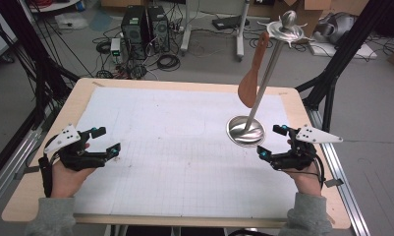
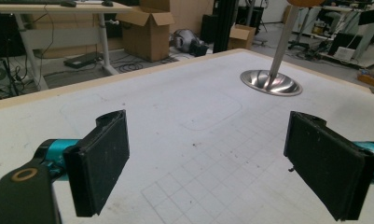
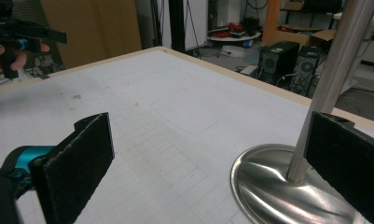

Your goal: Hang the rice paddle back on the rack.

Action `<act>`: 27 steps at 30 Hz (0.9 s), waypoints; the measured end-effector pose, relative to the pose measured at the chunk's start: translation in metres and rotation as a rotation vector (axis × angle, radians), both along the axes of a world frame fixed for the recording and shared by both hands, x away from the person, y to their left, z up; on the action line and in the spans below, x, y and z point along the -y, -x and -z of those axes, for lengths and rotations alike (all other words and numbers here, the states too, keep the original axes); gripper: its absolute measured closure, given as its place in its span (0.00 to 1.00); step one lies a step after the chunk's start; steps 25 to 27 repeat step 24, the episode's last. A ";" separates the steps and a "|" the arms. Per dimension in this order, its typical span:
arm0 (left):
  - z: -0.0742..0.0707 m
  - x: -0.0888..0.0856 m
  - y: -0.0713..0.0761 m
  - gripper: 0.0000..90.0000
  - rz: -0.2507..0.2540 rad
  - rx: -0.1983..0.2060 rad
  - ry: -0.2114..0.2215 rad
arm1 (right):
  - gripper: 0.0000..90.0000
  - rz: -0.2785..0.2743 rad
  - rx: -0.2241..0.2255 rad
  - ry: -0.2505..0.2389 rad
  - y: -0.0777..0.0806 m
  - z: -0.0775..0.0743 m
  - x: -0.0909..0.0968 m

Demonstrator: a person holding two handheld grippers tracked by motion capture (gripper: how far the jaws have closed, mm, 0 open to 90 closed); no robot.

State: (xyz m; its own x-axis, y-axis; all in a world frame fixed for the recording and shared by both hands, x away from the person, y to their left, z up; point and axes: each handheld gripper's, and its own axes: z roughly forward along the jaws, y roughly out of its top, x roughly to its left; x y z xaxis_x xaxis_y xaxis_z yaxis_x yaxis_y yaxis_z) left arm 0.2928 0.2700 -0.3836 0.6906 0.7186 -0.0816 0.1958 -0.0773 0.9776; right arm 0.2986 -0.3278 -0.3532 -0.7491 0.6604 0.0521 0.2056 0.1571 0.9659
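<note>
The left gripper [image 1: 102, 139] has its jaws spread wide, nothing between them, hovering over the white gridded mat [image 1: 175, 147] at the table's left side. The right gripper [image 1: 273, 142] is likewise released, jaws wide apart and gripping nothing; in the right gripper view [image 3: 208, 172] the metal stand [image 3: 287, 186] sits just ahead, its pole rising beside the far jaw, though contact cannot be judged. The stand's round base [image 1: 245, 131] rests on the mat's right half, near the right gripper. A wooden spatula [image 1: 252, 73] hangs from the hooks at the stand's top [image 1: 285, 30].
</note>
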 end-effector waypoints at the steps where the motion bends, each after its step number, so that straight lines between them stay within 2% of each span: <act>1: -0.001 -0.002 0.000 0.16 -0.003 -0.004 0.000 | 0.00 0.000 0.001 -0.001 0.000 0.001 0.000; 5: -0.002 -0.007 0.002 0.16 -0.024 0.000 -0.010 | 0.00 0.019 0.007 0.000 0.000 0.002 0.002; 11: -0.002 -0.017 0.006 0.16 -0.077 0.000 -0.016 | 0.00 0.088 0.004 -0.023 -0.001 0.007 0.014; 18: 0.002 -0.028 0.008 0.16 -0.145 -0.021 -0.017 | 0.00 0.144 0.014 -0.047 0.001 0.008 0.024; 20: 0.002 -0.029 0.008 0.16 -0.150 -0.024 -0.020 | 0.00 0.155 0.004 -0.052 0.002 0.009 0.025; 27: 0.002 -0.027 0.008 0.16 -0.150 -0.025 -0.019 | 0.00 0.151 0.012 -0.052 0.001 0.009 0.024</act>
